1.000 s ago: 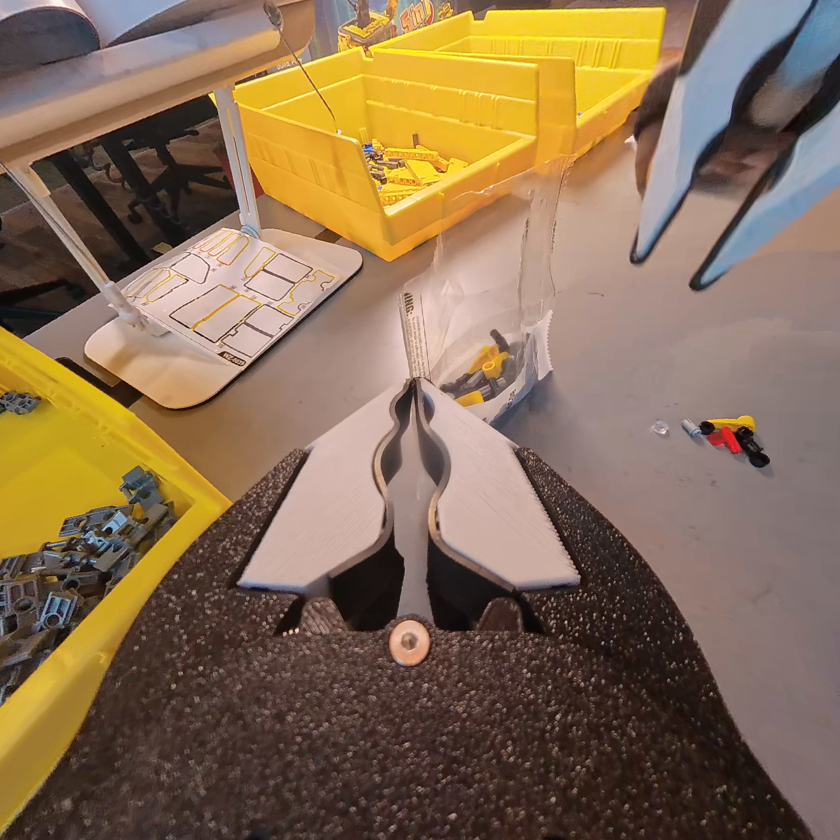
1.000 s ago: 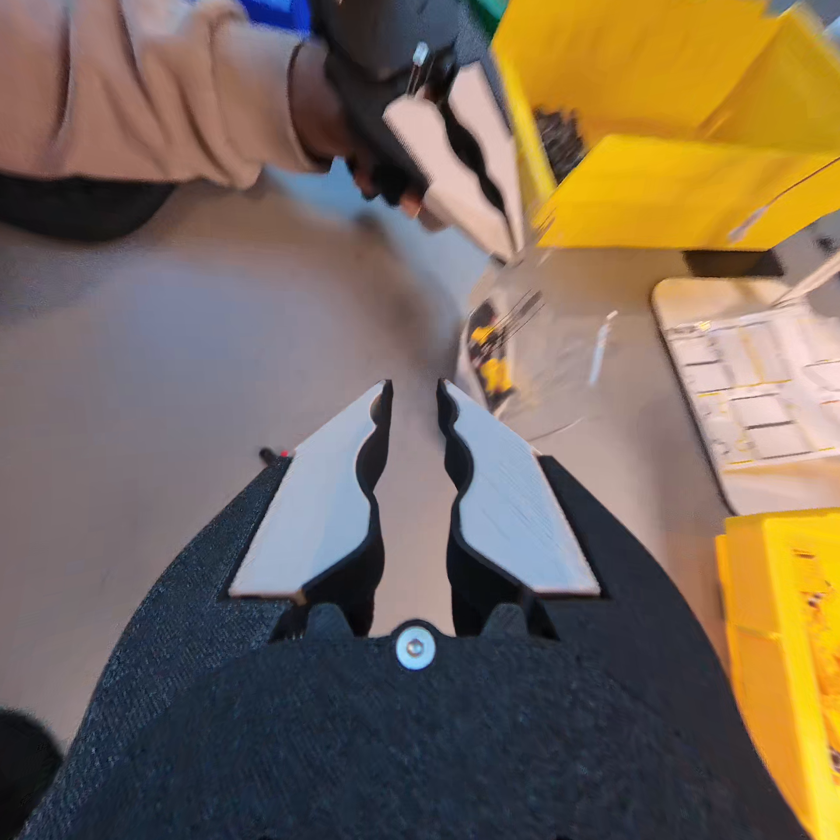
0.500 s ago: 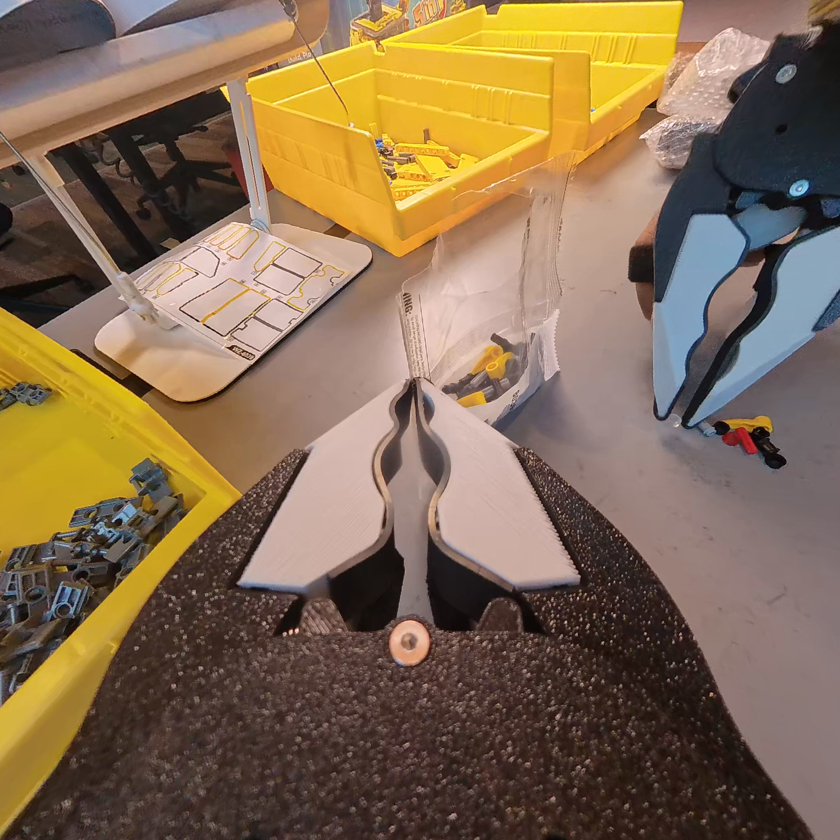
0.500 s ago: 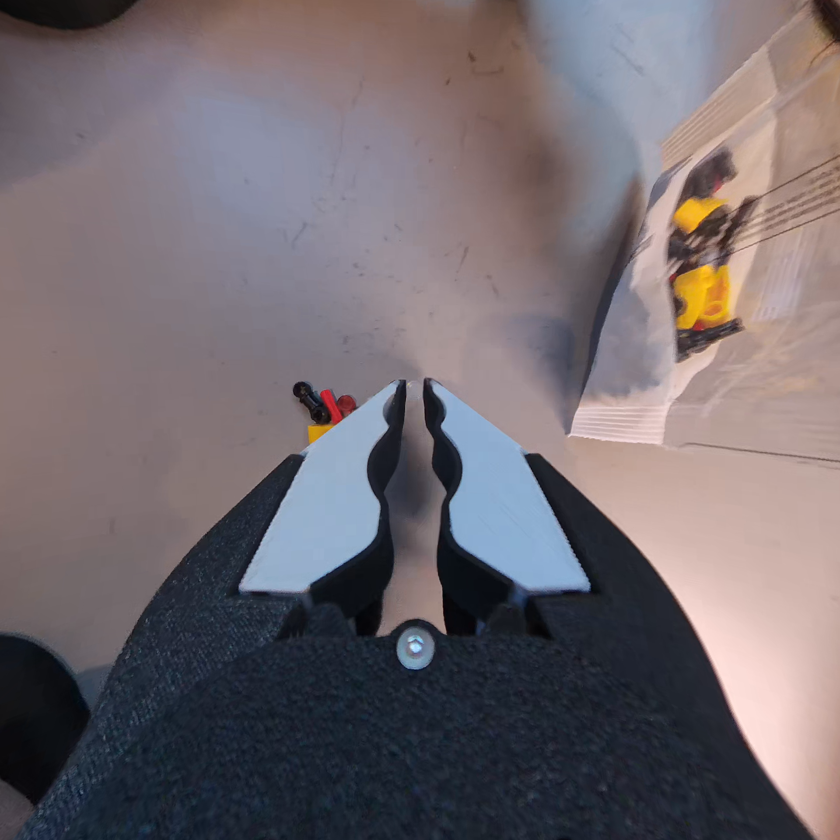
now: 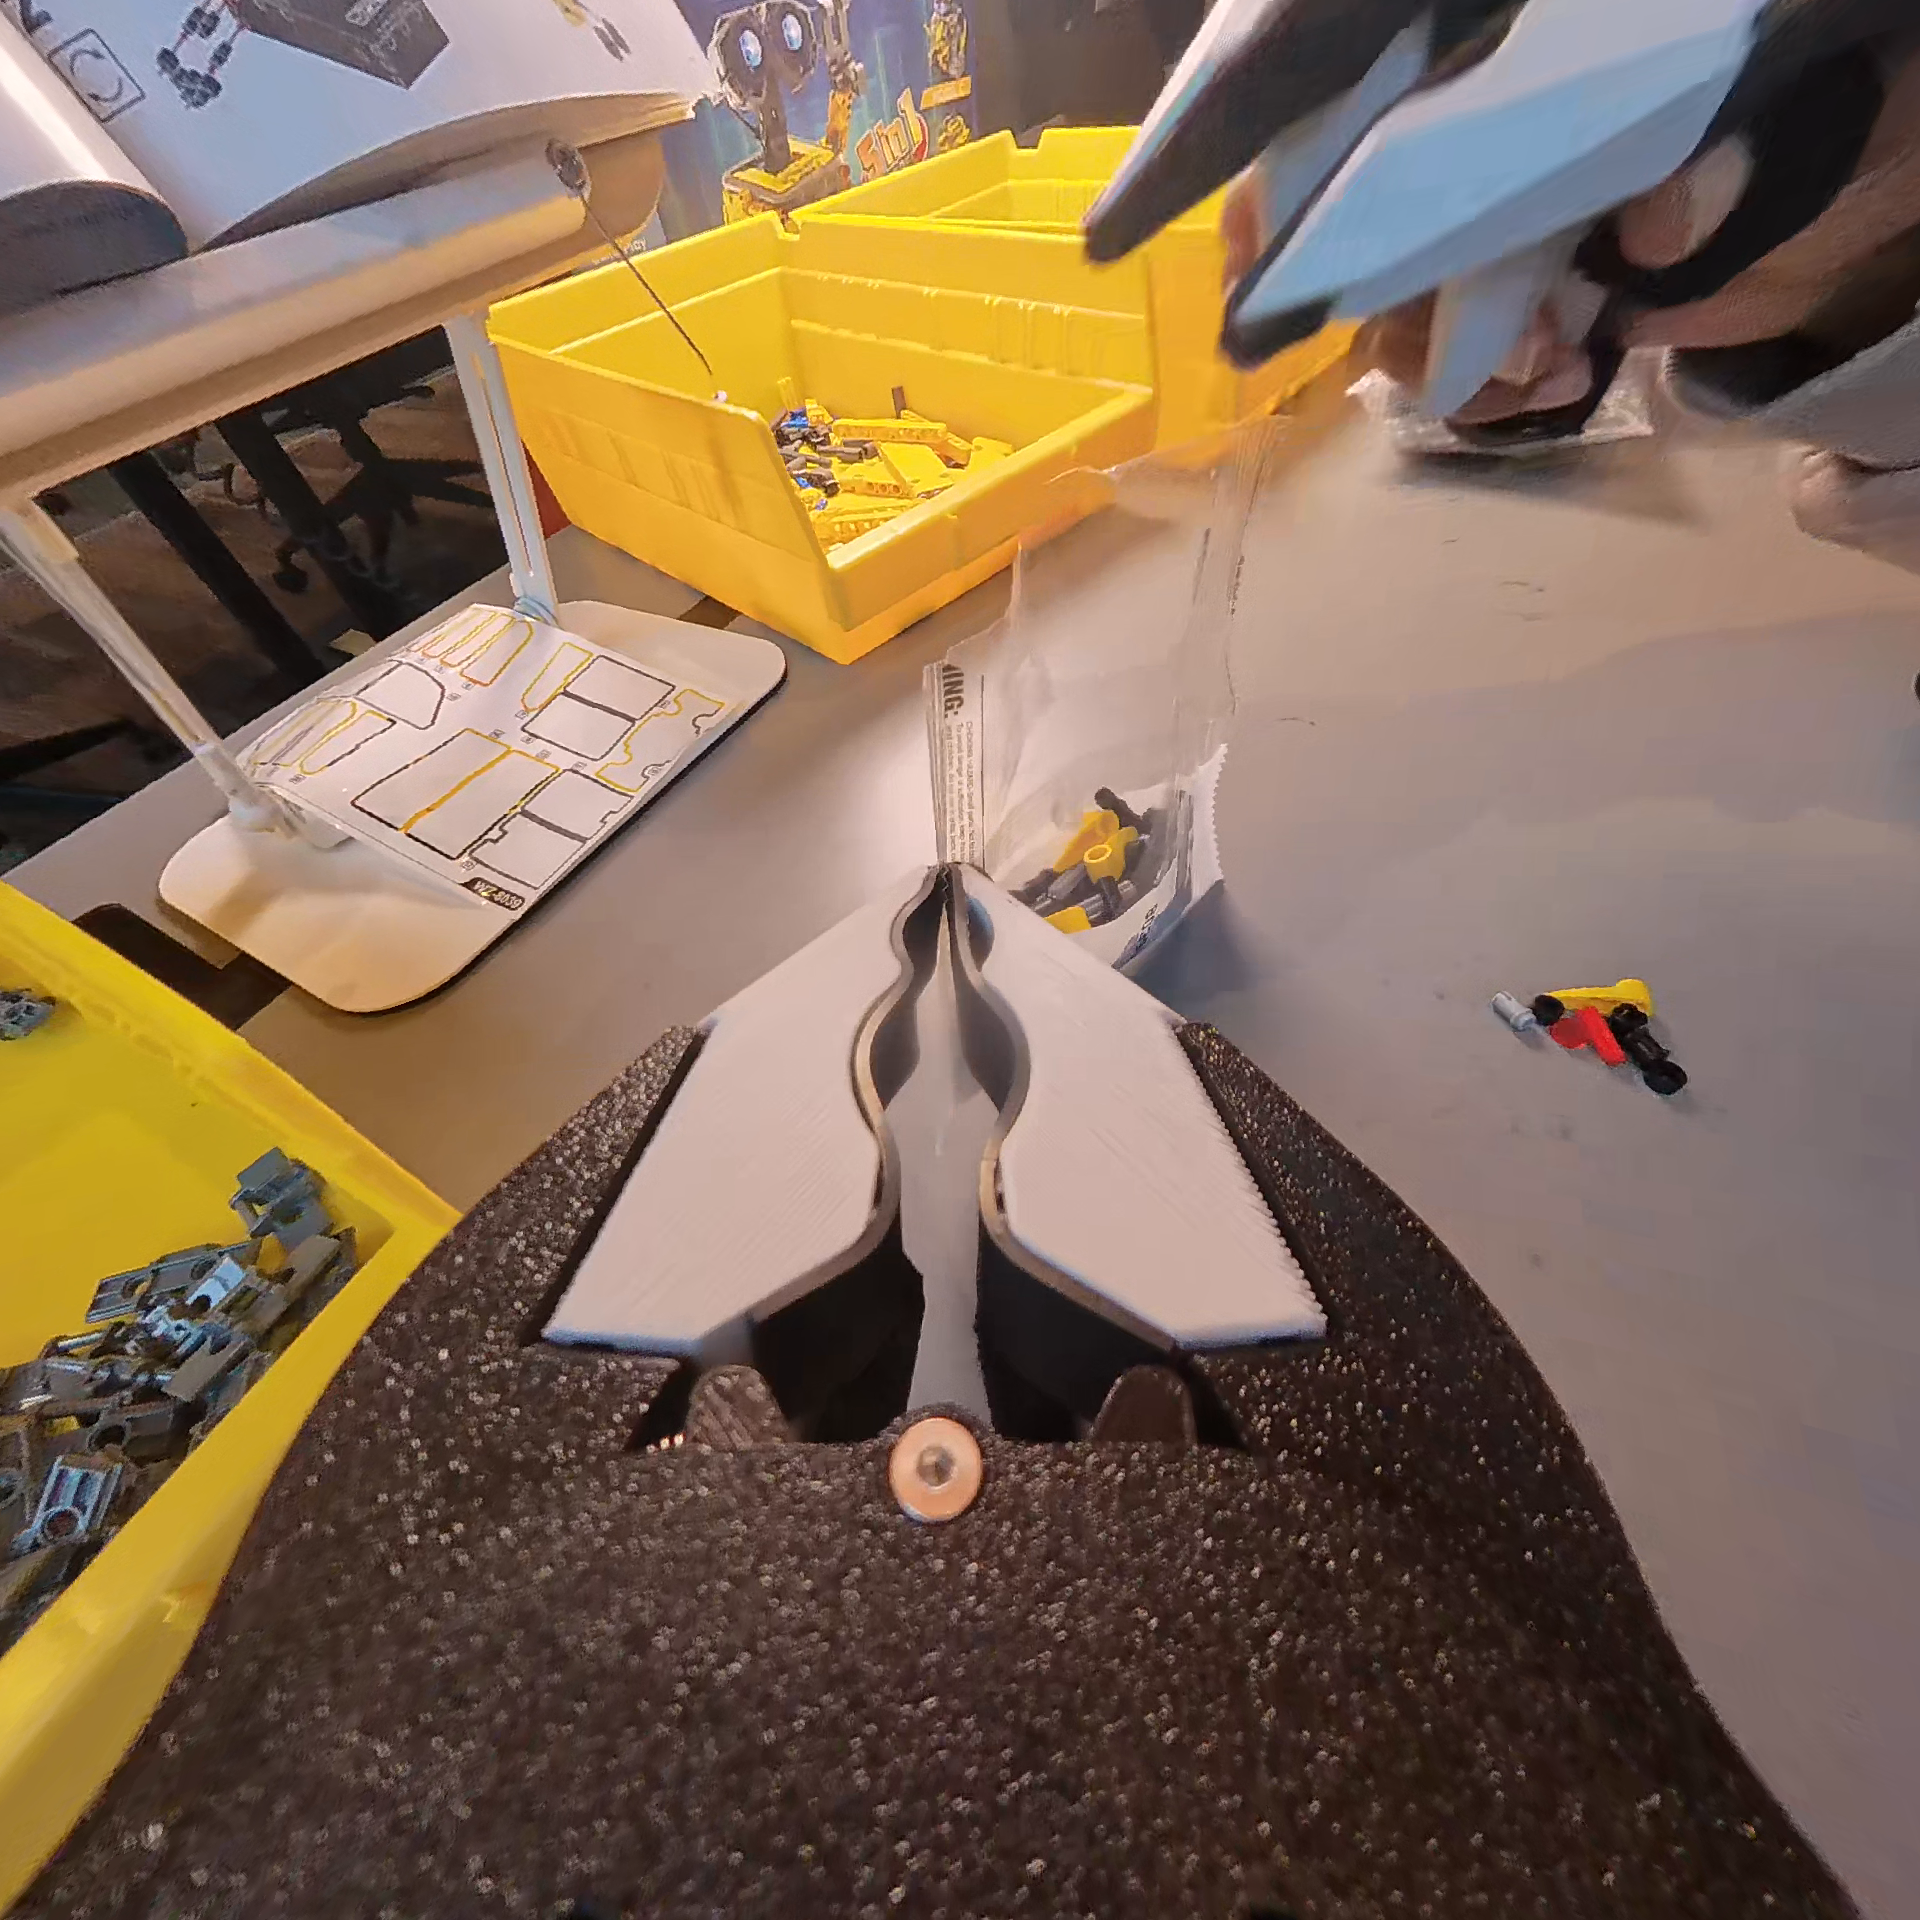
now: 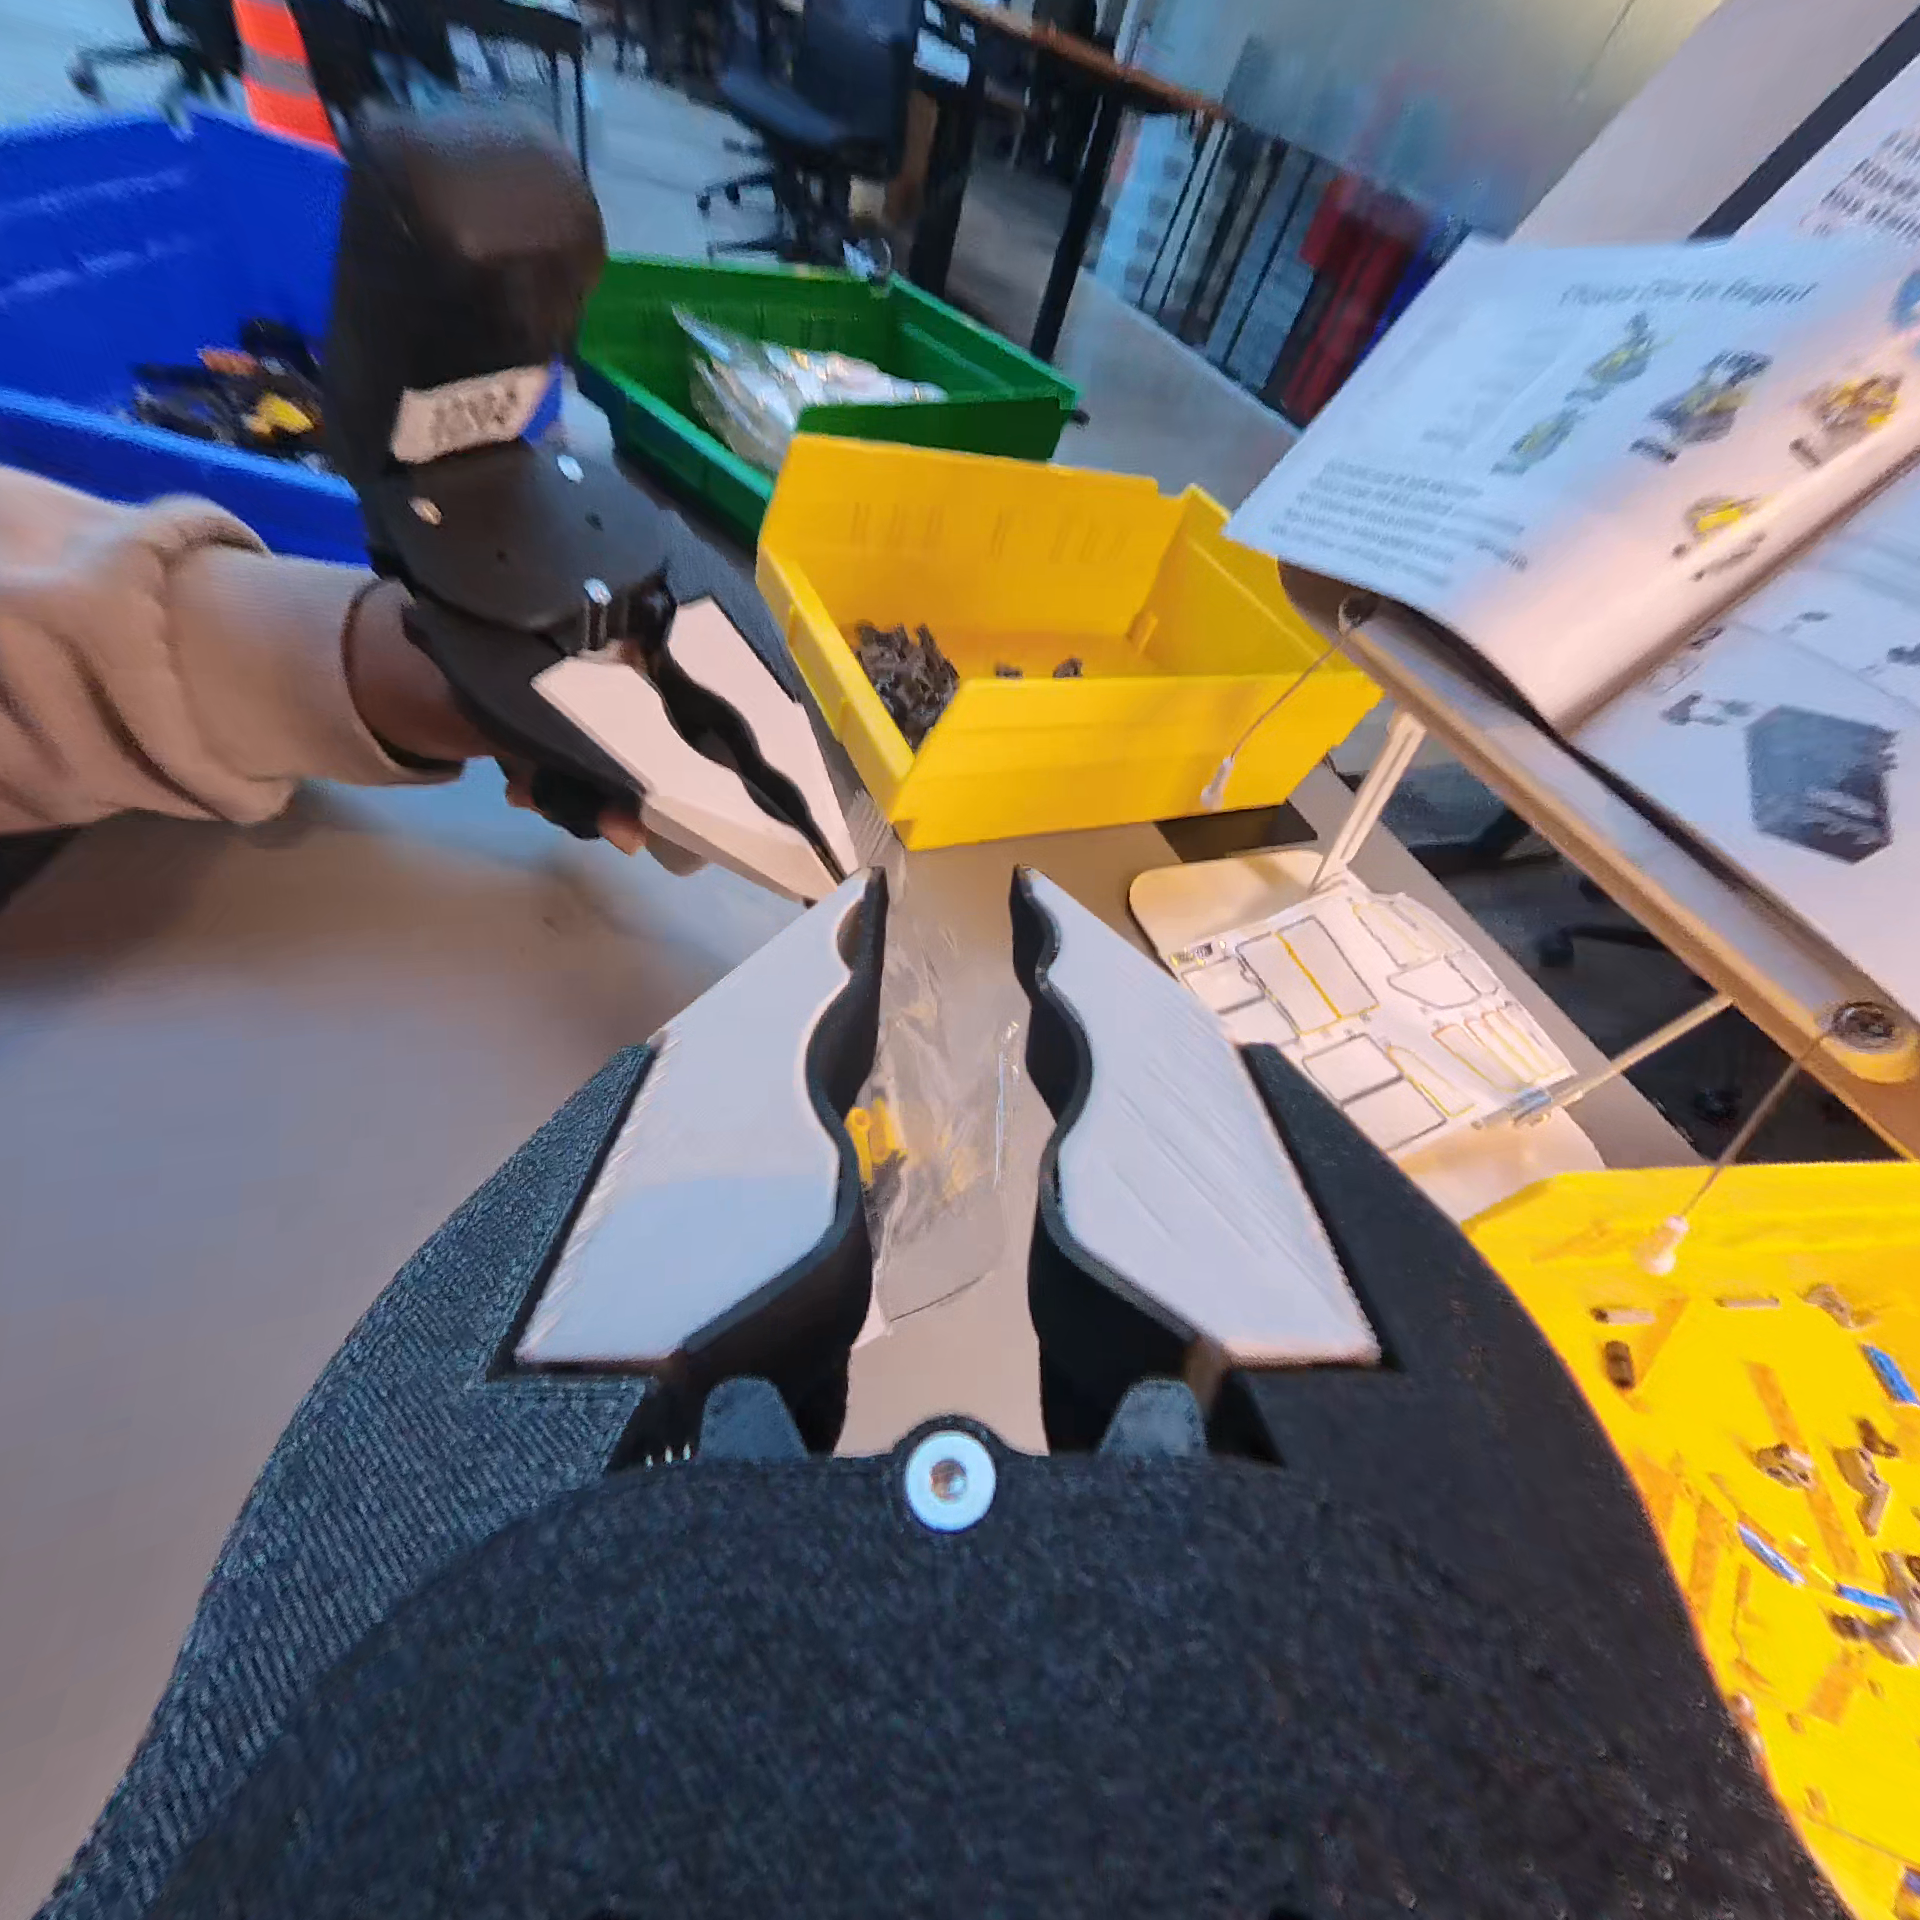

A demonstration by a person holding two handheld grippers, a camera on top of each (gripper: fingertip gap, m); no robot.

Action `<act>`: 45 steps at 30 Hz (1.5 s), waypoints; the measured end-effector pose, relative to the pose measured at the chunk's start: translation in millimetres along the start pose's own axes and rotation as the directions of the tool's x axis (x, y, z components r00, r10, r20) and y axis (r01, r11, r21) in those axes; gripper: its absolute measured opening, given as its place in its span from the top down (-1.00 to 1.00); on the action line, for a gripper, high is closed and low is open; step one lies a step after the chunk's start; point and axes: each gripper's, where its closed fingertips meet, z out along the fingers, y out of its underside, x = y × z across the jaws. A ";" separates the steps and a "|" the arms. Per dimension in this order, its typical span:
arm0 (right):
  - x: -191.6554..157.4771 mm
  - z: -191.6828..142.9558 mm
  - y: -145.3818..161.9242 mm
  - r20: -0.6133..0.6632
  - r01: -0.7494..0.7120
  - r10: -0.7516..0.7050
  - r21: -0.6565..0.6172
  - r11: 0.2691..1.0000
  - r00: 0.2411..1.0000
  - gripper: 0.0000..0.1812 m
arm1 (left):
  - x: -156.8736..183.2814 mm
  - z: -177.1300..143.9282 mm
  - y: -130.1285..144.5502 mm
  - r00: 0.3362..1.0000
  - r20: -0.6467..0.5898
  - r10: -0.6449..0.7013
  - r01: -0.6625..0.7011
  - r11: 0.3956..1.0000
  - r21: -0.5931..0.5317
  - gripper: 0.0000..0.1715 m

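My left gripper (image 5: 945, 883) is shut on the edge of a clear plastic bag (image 5: 1091, 727), which stands upright on the grey table with small yellow and black parts at its bottom. My right gripper (image 5: 1164, 296) hovers blurred above the bag's open top. In the right wrist view the right gripper (image 6: 951, 883) is open and empty, and the bag (image 6: 935, 1091) shows below between its fingers. The left gripper (image 6: 842, 862), held by a hand, pinches the bag just beyond them. A small pile of loose red, yellow and black parts (image 5: 1590, 1029) lies on the table to the right.
A yellow bin (image 5: 852, 582) of yellow parts stands behind the bag. Another yellow bin (image 5: 156, 1122) with grey parts is at the near left. A white book stand (image 5: 343, 935) carries a sticker sheet (image 5: 488, 748) and an open booklet (image 6: 1558, 436). Green (image 6: 935, 416) and blue (image 6: 125, 260) bins stand farther off.
My right gripper rose from the table beside the loose parts, swung up over the bag's top and opened wider. My left gripper kept its hold on the bag.
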 end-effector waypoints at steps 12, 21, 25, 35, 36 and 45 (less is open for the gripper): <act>-106.4 -21.6 128.8 0.566 0.226 0.114 -0.495 0.839 0.817 0.80 | -23.0 -4.3 8.5 0.994 0.099 -0.049 0.051 0.998 -0.021 1.00; -117.2 -20.2 143.0 0.605 0.278 0.099 -0.497 0.822 0.790 0.88 | -25.8 -4.9 8.9 0.993 0.103 -0.051 0.053 0.998 -0.018 1.00; -118.6 -19.9 146.0 0.609 0.290 0.093 -0.499 0.817 0.788 0.88 | -26.9 -5.5 8.8 0.993 0.106 -0.053 0.055 0.998 -0.016 1.00; -73.6 -2.7 61.4 0.415 0.147 -0.048 -0.209 0.967 0.909 0.96 | -15.2 -4.2 3.0 0.998 0.049 -0.031 0.031 1.000 0.005 1.00; -58.3 -2.5 35.5 0.335 0.106 -0.062 -0.115 0.988 0.940 0.96 | -10.6 -3.5 0.8 0.999 0.030 -0.020 0.020 1.000 0.014 1.00; 5.7 -2.3 11.7 -0.031 0.081 -0.083 -0.055 0.995 0.996 0.78 | 6.6 0.0 -8.8 1.000 -0.019 0.013 -0.012 0.999 0.043 1.00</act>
